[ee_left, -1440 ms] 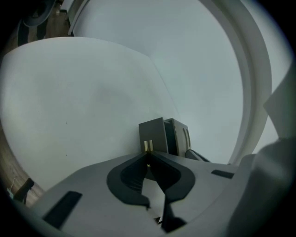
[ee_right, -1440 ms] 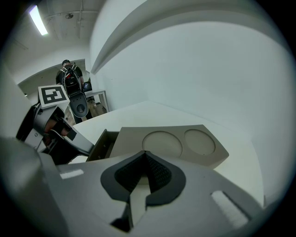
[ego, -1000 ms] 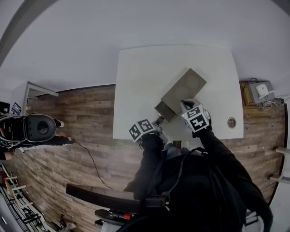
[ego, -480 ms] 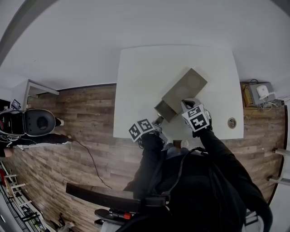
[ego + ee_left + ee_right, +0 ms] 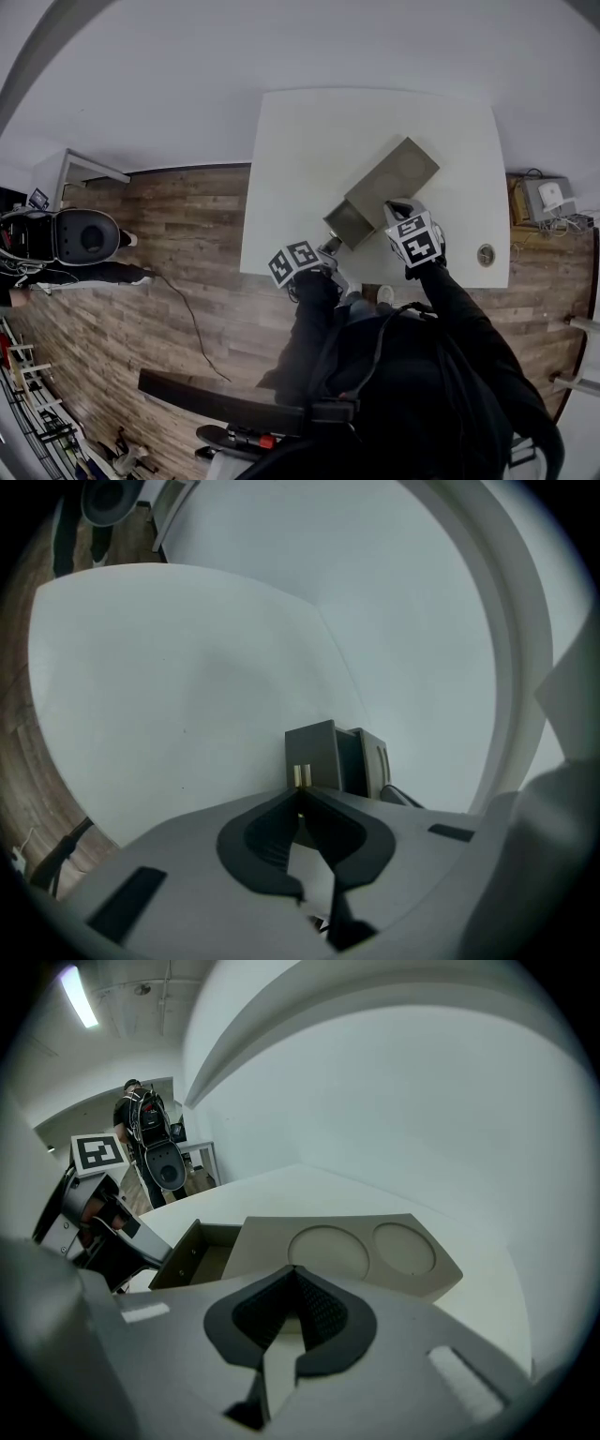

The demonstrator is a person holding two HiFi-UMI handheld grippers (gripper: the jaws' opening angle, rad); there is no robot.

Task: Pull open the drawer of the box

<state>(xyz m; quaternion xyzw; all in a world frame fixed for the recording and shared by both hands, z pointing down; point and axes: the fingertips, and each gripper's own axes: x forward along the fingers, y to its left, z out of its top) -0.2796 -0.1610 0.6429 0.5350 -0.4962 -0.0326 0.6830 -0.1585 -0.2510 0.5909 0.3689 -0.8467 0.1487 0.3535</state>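
Note:
A grey-beige box [image 5: 389, 180] with two round recesses on top lies at an angle on the white table [image 5: 300, 141]. Its drawer [image 5: 348, 222] stands pulled out toward the table's front edge, its inside showing. My left gripper [image 5: 327, 249] is shut on the small brass handle [image 5: 301, 775] on the drawer front [image 5: 314, 752]. My right gripper [image 5: 395, 210] is shut, its tips [image 5: 295, 1277] resting against the near edge of the box [image 5: 361, 1251]. In the right gripper view the open drawer [image 5: 202, 1258] and the left gripper [image 5: 103, 1232] show at the left.
A round grommet [image 5: 485, 254] sits in the table near its front right. A black chair [image 5: 82, 239] stands on the wooden floor [image 5: 187, 234] at the left, and grey devices [image 5: 548, 197] lie to the right of the table. The left gripper hangs over the table's front edge.
The drawer has slid further out of the box toward the front edge, with the left gripper shut on its handle. The right gripper has stayed against the box.

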